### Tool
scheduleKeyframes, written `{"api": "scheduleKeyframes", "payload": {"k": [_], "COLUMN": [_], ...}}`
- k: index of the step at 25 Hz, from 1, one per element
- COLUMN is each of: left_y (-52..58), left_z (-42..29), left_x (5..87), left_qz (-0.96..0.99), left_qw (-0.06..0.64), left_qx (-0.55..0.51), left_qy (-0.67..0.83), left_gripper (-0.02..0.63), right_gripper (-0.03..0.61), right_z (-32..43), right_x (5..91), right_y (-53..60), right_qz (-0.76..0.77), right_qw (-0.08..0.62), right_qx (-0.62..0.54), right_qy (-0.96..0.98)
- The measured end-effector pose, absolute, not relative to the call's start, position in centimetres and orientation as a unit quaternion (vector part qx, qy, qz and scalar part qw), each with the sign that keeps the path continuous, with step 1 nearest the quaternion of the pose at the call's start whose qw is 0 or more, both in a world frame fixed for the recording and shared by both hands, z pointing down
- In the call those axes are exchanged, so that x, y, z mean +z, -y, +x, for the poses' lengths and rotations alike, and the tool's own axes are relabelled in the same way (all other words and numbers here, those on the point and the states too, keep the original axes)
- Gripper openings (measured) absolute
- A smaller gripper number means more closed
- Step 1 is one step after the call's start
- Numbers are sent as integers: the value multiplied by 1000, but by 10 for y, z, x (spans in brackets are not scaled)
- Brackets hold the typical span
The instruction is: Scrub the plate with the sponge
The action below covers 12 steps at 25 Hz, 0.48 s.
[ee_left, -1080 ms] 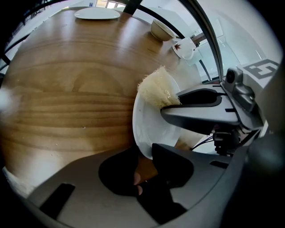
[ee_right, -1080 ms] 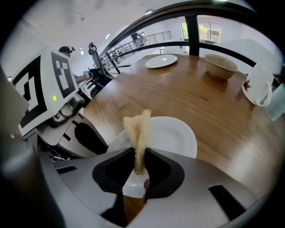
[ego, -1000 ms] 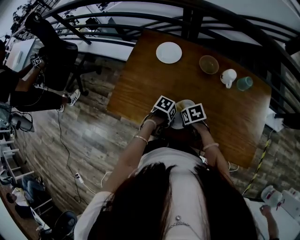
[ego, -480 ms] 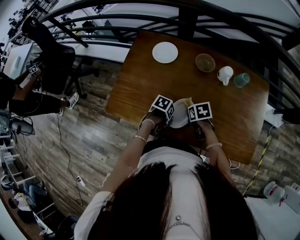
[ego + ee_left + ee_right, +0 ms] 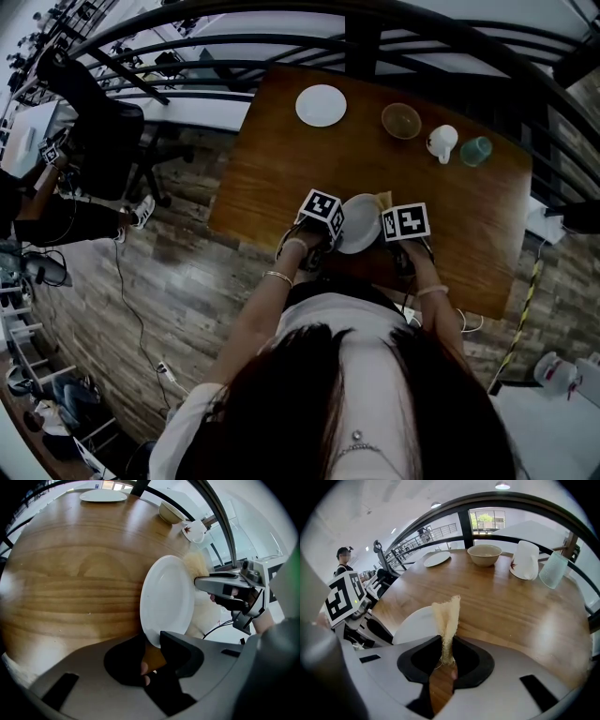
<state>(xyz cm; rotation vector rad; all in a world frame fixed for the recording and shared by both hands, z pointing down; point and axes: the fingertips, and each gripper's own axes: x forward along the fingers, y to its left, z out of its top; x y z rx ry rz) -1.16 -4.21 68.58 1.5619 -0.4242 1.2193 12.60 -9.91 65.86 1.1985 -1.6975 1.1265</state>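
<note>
Though cubes (image 5: 322,210) hide the jaws overhead, the left gripper (image 5: 154,645) clamps the plate (image 5: 166,599) by its rim, edge-on toward 12 o'clock. The right gripper (image 5: 446,656) has its jaws squeezed on the sponge (image 5: 447,618), which stands upright toward 12 o'clock.

The counter (image 5: 70,573) is varnished wood, smooth, with bold grain and a soft sheen. The plate (image 5: 166,597) looks like white glazed ceramic, glossy and smooth. The sponge (image 5: 446,616) is pale, coarse and fibrous, frayed at its edges. The left gripper (image 5: 153,646) and right gripper (image 5: 448,660) have matt grey plastic bodies and darker matt fingers (image 5: 183,653). The tumbler (image 5: 553,569) is frosted and translucent. The floor (image 5: 169,272) is matt wooden planking.
</note>
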Motion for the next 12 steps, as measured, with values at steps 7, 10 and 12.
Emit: {"api": "scheduleKeyframes", "payload": {"k": [7, 10, 12], "left_y": [41, 42, 43], "left_z": [-11, -10, -11], "left_x": [687, 684, 683], "left_qz": [660, 662, 666], "left_qw": [527, 526, 526], "left_qx": [503, 501, 497], "left_qy": [183, 183, 182], "left_gripper": [110, 110, 110], "right_gripper": [89, 89, 89], "right_z": [127, 126, 122], "right_x": [659, 656, 654], "right_y": [85, 80, 77], "right_qz": [479, 481, 483], "right_qw": [365, 361, 357], "right_qx": [449, 451, 453], "right_qy": [660, 659, 659]}}
